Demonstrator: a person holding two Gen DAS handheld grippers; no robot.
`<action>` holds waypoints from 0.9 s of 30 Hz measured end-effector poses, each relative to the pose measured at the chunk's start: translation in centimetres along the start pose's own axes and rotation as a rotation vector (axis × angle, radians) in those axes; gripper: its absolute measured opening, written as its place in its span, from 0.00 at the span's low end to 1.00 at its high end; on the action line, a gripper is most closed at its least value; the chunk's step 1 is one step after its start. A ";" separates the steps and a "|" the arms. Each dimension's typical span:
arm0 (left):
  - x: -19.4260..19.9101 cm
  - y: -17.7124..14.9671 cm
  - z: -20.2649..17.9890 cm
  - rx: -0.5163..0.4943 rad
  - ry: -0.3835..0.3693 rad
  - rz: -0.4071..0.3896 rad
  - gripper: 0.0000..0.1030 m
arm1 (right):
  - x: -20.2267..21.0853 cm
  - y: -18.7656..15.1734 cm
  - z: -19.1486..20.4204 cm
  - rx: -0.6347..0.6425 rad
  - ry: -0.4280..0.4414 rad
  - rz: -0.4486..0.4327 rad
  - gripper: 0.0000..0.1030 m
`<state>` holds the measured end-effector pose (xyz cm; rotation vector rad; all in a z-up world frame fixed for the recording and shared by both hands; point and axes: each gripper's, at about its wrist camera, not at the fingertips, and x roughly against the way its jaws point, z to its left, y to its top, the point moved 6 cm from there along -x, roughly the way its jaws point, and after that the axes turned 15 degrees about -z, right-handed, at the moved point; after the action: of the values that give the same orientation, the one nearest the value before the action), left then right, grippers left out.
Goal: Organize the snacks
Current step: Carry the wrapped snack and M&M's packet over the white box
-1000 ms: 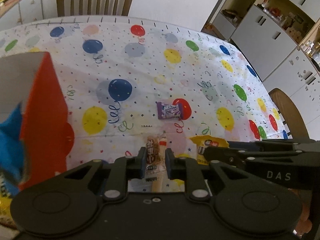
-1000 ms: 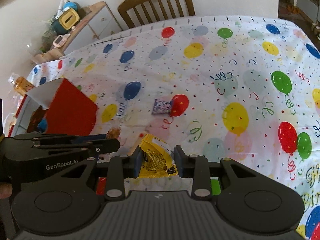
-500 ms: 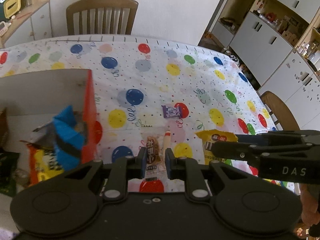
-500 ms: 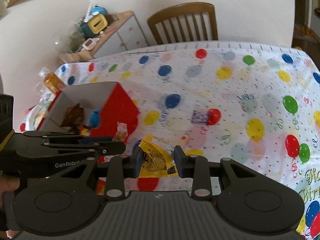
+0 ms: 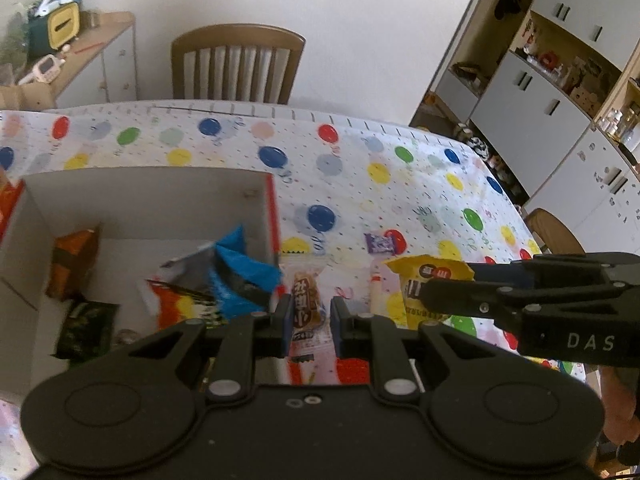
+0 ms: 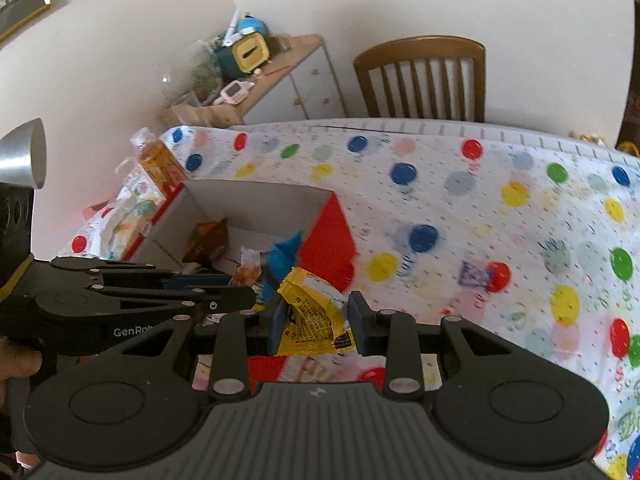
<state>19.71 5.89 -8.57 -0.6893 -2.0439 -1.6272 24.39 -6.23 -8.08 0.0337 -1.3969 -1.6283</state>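
Box [image 5: 36, 208] left side cut off; purple candy [image 6: 474, 274] blurred, label unreadable.

i see the table [image 5: 360, 128] under a white cloth [image 6: 460, 200] printed with coloured balloons. on it stands an open box [image 5: 144, 184], red outside and white inside. a small purple sweet [image 5: 378, 242] lies on the cloth to the right of the box, well apart from it. beyond the box, near the table's left edge, lies an orange packet [image 6: 158, 160].
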 end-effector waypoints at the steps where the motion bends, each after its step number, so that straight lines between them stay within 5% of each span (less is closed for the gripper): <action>1: 0.3 0.1 0.4 -0.001 0.004 -0.005 0.15 | -0.3 0.2 0.5 0.004 0.005 -0.002 0.32; 15: 3.4 1.3 8.0 0.021 0.092 -0.044 0.15 | -5.7 0.9 6.8 0.061 0.045 0.022 0.32; 27: 3.0 -0.3 14.6 0.048 0.176 0.012 0.16 | -12.2 0.3 9.1 0.090 0.004 0.079 0.32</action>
<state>16.77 20.40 -10.12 -0.5215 -1.9422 -1.5678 26.09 8.63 -11.14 0.0333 -1.4496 -1.4993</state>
